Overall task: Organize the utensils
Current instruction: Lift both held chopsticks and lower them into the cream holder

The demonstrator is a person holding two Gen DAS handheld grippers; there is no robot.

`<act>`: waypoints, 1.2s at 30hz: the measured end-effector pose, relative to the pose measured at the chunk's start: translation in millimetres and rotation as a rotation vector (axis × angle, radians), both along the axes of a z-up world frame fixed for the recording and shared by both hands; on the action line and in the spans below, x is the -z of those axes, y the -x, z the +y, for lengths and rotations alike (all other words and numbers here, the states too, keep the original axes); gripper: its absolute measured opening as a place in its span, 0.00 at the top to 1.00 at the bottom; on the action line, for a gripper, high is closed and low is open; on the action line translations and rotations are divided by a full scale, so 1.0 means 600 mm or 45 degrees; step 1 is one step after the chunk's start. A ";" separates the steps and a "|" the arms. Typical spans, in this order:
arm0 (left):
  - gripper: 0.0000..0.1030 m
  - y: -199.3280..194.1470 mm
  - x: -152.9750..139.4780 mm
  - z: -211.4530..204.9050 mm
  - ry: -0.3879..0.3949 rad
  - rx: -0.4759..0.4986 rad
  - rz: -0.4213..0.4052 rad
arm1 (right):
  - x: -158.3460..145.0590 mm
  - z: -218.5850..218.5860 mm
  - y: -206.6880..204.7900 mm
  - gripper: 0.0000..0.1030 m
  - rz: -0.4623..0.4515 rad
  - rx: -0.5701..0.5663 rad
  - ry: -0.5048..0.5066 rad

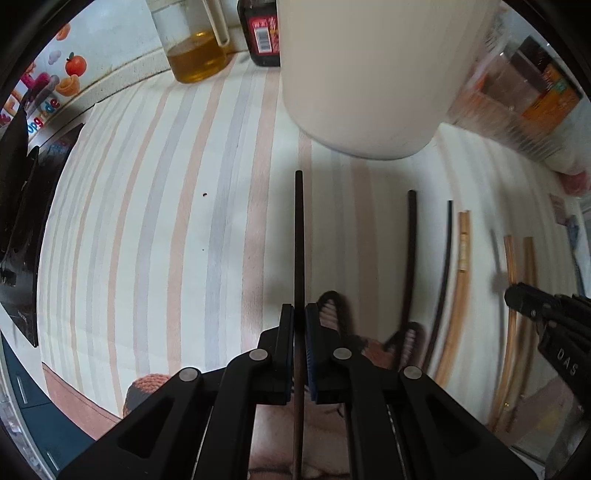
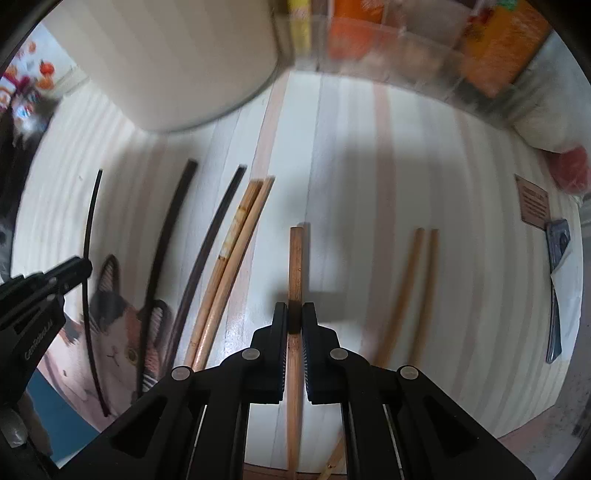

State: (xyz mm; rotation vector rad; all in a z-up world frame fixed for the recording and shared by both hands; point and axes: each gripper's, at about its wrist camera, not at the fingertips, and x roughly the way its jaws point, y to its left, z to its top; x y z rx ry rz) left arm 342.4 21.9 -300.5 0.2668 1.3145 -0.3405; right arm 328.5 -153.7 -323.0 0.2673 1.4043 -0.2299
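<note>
My left gripper [image 1: 299,314] is shut on a black chopstick [image 1: 299,236] that points toward the white cylindrical holder [image 1: 365,74]. My right gripper [image 2: 294,314] is shut on a light wooden chopstick [image 2: 296,258], held above the mat. Two more black chopsticks [image 2: 168,236] and a pair of pale wooden chopsticks [image 2: 236,251] lie on the striped mat between the grippers. Another wooden pair [image 2: 417,280] lies to the right. The left gripper shows at the left edge of the right wrist view [image 2: 79,267], with its black chopstick [image 2: 88,229]. The holder [image 2: 166,55] stands at the back left there.
The striped mat [image 1: 166,221] with a cat picture [image 2: 114,332] covers the counter. A jug of yellow oil [image 1: 195,51] and a dark bottle [image 1: 260,33] stand at the back. A clear box of packets [image 2: 406,44] and a white bag [image 2: 546,125] stand at the back right.
</note>
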 end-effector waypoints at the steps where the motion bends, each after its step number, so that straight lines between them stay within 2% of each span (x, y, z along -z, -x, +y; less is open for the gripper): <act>1: 0.97 0.002 -0.009 0.003 0.016 0.000 -0.005 | -0.010 -0.002 0.006 0.93 -0.030 0.007 -0.006; 10: 0.97 0.010 -0.101 0.023 0.138 -0.029 -0.093 | -0.098 -0.011 0.037 0.93 -0.262 0.035 -0.058; 19: 0.97 0.017 -0.234 0.036 0.273 -0.044 -0.294 | -0.234 -0.007 0.030 0.93 -0.558 0.001 -0.037; 24: 0.97 0.001 -0.333 0.041 0.367 -0.053 -0.455 | -0.321 -0.011 -0.009 0.93 -0.726 -0.005 -0.058; 30: 0.97 -0.026 -0.473 0.046 0.486 -0.038 -0.645 | -0.442 -0.033 -0.074 0.93 -0.935 0.000 -0.070; 36: 0.98 -0.069 -0.575 0.033 0.553 -0.024 -0.785 | -0.541 -0.053 -0.150 0.93 -1.087 -0.012 -0.020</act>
